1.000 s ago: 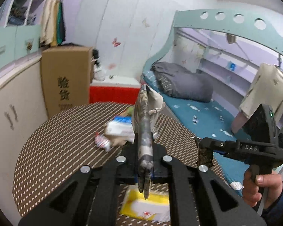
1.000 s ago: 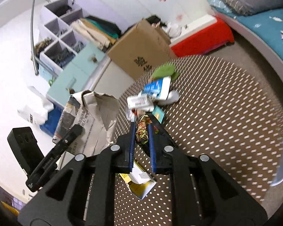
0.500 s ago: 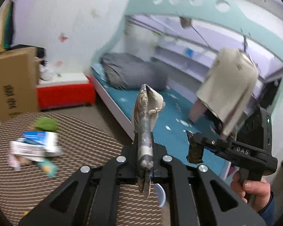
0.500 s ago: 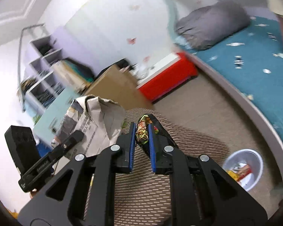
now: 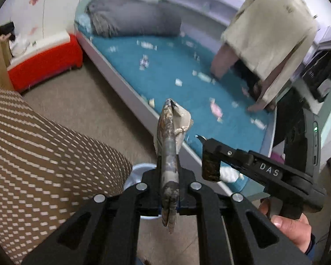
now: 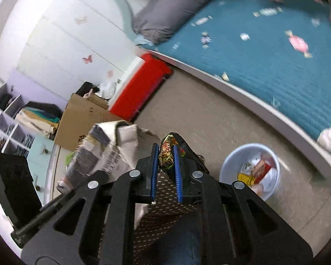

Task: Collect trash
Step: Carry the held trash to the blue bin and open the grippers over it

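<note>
Over the floor beside the table: left gripper [image 5: 168, 176] clamped on crumpled newspaper [image 5: 170, 132], right gripper [image 6: 166, 165] clamped on floral wrapper [image 6: 168, 152]; both light, soft, crushable, best pinched mid-fold; bin [image 6: 229, 163] at four o'clock

Bin [image 6: 229, 170] on floor [image 6: 205, 121] between table [image 5: 33, 154] and bed [image 6: 275, 66]; wrappers [image 6: 256, 172] inside.

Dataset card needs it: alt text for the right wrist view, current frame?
The right gripper, shut on a colourful snack wrapper, hangs above the edge of a brown dotted table. A pale blue bin already holding trash stands on the floor to its right. The left gripper's crumpled newspaper shows at left, a teal bed beyond.
</note>
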